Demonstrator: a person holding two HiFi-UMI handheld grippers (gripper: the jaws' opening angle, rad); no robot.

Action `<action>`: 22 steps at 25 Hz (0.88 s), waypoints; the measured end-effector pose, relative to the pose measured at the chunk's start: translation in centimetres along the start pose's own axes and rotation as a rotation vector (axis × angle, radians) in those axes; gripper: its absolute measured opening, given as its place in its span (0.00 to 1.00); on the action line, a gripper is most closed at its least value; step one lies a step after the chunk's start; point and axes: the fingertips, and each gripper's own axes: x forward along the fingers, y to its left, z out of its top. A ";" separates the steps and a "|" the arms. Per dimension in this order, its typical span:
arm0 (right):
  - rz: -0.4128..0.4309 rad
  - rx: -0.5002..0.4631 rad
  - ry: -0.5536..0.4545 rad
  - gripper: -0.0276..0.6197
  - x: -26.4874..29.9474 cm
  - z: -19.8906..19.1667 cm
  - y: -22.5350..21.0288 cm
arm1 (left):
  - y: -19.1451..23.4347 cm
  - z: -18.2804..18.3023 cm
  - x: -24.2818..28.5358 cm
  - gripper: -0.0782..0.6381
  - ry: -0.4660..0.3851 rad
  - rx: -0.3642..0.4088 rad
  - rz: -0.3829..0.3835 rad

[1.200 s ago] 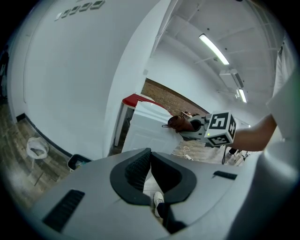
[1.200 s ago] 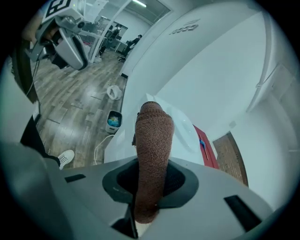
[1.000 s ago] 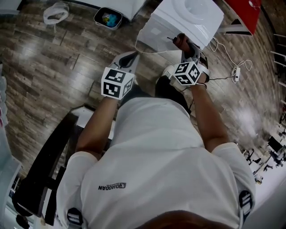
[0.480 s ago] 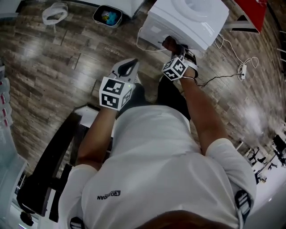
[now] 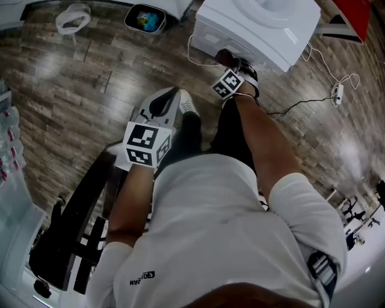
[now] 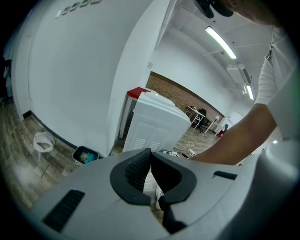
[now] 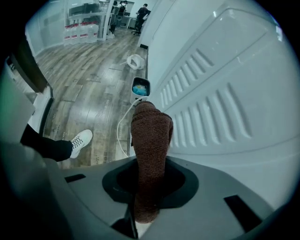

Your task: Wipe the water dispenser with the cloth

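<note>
The white water dispenser [image 5: 258,24] stands on the wooden floor at the top of the head view. Its louvred side panel [image 7: 220,108] fills the right of the right gripper view. My right gripper [image 5: 227,63] is shut on a folded brown cloth [image 7: 150,154], whose tip [image 5: 224,57] rests low against that panel. My left gripper [image 5: 165,102] hangs back over the floor, left of the dispenser. Its jaws [image 6: 149,171] are shut with nothing between them. The dispenser [image 6: 154,126] shows ahead in the left gripper view.
A small bin [image 5: 145,17] with coloured contents and a white bag [image 5: 72,17] lie on the floor left of the dispenser. A white cable [image 7: 123,129] and a black lead with a plug strip [image 5: 337,93] trail near its base. A dark rack [image 5: 66,234] stands at lower left.
The right gripper has slid down the dispenser's side with the cloth, towards its base. The left gripper has dropped back and to the left, farther from the dispenser.
</note>
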 end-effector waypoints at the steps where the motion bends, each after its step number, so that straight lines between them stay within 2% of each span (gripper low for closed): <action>1: 0.004 -0.003 0.006 0.15 0.6 0.0 0.2 | 0.1 -0.2 0.0 0.11 0.006 0.001 0.003; 6: 0.030 -0.019 0.036 0.15 3.0 -0.3 1.3 | 0.2 -0.8 0.0 0.11 0.021 -0.034 0.011; 12: 0.069 -0.022 0.044 0.15 3.2 -0.2 2.1 | -0.2 -0.7 -0.3 0.11 0.021 -0.005 -0.003; 22: 0.074 0.092 -0.088 0.15 -5.1 -0.3 1.1 | -0.3 1.3 -1.0 0.11 -0.009 0.039 -0.045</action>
